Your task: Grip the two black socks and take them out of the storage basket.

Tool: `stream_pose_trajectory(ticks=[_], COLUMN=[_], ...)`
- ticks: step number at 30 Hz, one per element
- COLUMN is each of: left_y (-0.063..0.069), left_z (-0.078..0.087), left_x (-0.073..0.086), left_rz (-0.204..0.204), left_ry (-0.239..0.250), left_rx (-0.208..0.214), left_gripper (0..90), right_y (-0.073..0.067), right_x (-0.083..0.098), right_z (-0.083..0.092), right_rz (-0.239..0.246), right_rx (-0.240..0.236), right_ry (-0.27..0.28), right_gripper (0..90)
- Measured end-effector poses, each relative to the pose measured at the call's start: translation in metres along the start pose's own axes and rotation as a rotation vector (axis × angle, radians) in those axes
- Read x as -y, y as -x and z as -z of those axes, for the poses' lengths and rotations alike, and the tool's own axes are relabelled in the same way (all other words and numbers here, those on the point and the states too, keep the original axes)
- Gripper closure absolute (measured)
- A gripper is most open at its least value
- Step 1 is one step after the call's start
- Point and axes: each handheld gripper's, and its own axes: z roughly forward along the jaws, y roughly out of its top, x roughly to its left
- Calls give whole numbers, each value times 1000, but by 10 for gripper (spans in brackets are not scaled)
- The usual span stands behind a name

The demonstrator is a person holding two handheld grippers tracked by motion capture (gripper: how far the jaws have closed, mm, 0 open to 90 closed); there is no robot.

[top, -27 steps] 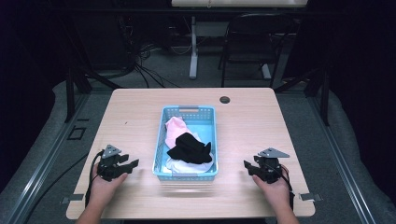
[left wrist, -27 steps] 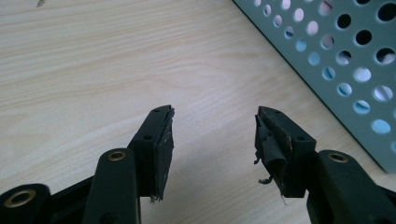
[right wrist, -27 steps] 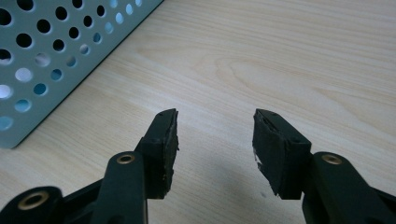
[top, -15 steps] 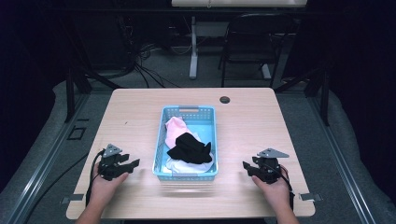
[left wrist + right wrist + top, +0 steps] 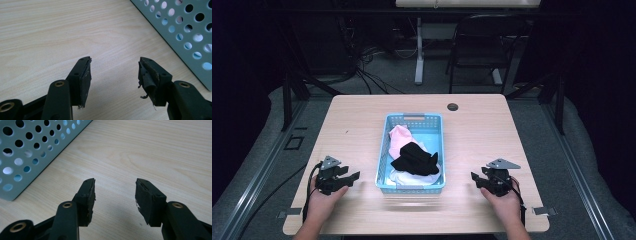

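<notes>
Though perforated, basket [image 5: 414,121] pale blue.

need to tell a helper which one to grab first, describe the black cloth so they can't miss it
On the wooden table, look in the light blue perforated basket at its middle. The black cloth lies crumpled on top of the pile, near the basket's front end. It is the only dark piece: a pink cloth lies behind it and a white cloth under it.

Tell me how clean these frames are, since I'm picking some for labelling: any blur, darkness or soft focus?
High view: the light wooden table is evenly lit, the surroundings nearly black, a smear of blur below the light blue perforated plastic basket. Left gripper view: the left gripper is sharp, the basket wall slightly soft. Right gripper view: the same, no glare.
</notes>
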Motion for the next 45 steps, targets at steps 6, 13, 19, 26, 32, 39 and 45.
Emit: stream_pose_trajectory(ticks=[6,13,19,26,32,39,45], left_y=[0,1,2,4,5,4,3], left_z=[0,0,1,-3,-1,-2,-2], left_x=[1,4,4,5,6,5,5], left_rz=[0,-2,-9,-7,-3,-3,1], left_ry=[-2,-14,-9,-19,-14,-18,-14], left_rx=[-1,-6,-1,0,2,0,0], left_gripper=[436,431,430,420,417,417,418], right_y=[-1,-5,-15,-22,-21,-30,-48], right_x=[-1,-5,-25,-56,-73,-90,-109], right_z=[-3,-1,8,22,22,20,17], right_rz=[-2,3,6,60,31,63,129], right_rx=[-8,-29,-71,-79,-117,-149,-167], right_ry=[-8,-39,-51,-54,-71,-81,-73], right_gripper=[498,494,498,489,520,523,514])
